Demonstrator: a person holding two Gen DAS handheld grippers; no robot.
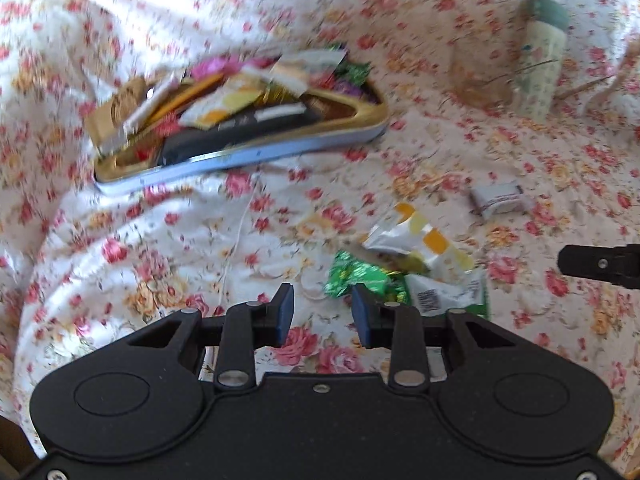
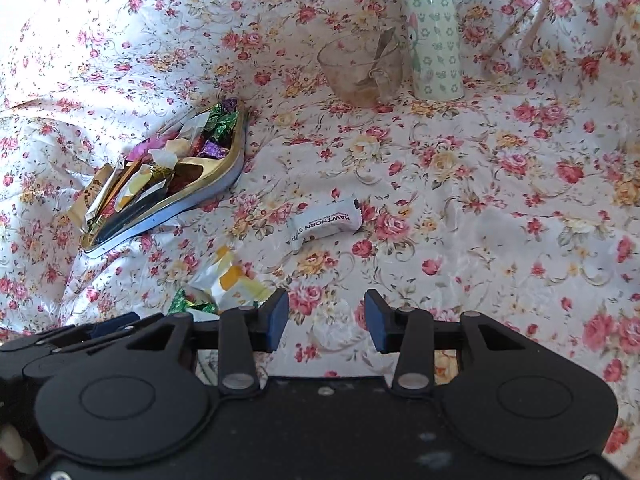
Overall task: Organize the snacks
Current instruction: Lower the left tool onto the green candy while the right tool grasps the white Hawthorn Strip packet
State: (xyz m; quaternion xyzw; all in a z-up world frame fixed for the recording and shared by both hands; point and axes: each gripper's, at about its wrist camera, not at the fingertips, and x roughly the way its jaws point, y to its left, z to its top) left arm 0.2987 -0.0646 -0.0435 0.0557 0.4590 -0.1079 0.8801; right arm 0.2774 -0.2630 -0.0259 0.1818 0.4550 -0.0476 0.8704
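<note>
A gold-lined tin tray (image 1: 248,152) (image 2: 192,200) heaped with wrapped snacks lies on the floral cloth, up and to the left of both grippers. Loose on the cloth are a green foil candy (image 1: 360,276) (image 2: 188,304), a white-and-yellow packet (image 1: 420,240) (image 2: 232,280), a white packet with a barcode (image 1: 448,296) and a white hawthorn bar (image 1: 498,198) (image 2: 324,222). My left gripper (image 1: 324,312) is open and empty, its right finger just before the green candy. My right gripper (image 2: 326,318) is open over bare cloth, short of the hawthorn bar.
A glass cup (image 2: 364,72) with a spoon in it and a patterned bottle (image 2: 432,40) with a teal lid stand at the far side. The cloth is rumpled into folds around the tray. The left gripper's body (image 2: 80,336) is close beside my right one.
</note>
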